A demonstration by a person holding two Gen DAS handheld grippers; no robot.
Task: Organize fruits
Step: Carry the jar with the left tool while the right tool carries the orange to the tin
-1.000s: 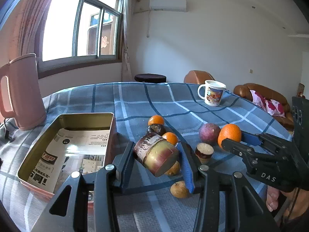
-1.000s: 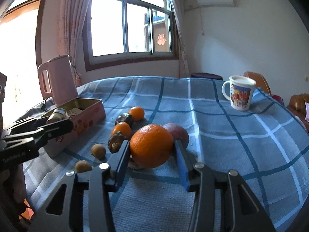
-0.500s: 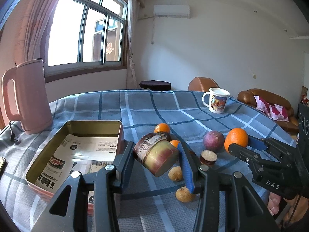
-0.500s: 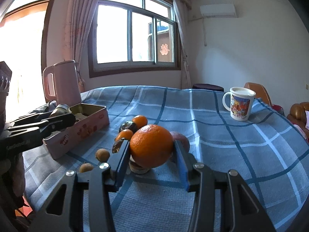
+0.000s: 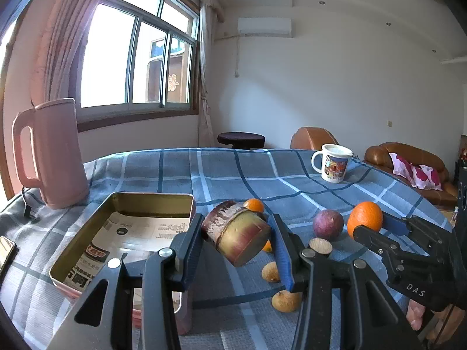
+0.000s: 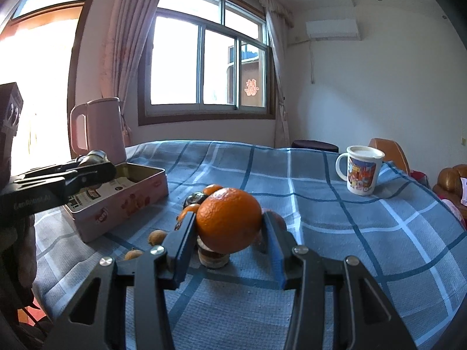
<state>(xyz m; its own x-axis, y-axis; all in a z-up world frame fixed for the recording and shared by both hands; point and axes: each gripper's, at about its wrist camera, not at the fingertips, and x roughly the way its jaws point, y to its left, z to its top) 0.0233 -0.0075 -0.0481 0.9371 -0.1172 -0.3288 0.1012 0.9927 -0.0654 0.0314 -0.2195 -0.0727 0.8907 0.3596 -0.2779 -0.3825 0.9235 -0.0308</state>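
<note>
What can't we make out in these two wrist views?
- Left wrist: near corner of the open gold-lined tin box, behind the left gripper holding the purple sugarcane chunk.
- Right wrist: fruits behind the big orange in the right gripper.
- Both: print on the tin's paper lining, too small.

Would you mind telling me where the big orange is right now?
The big orange sits clamped in the right gripper, held above the blue checked tablecloth, right of the pink tin.

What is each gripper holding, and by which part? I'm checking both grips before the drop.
Left gripper: sugarcane piece, clamped across its round sides. Right gripper: large orange, pinched at its left and right sides.
</note>
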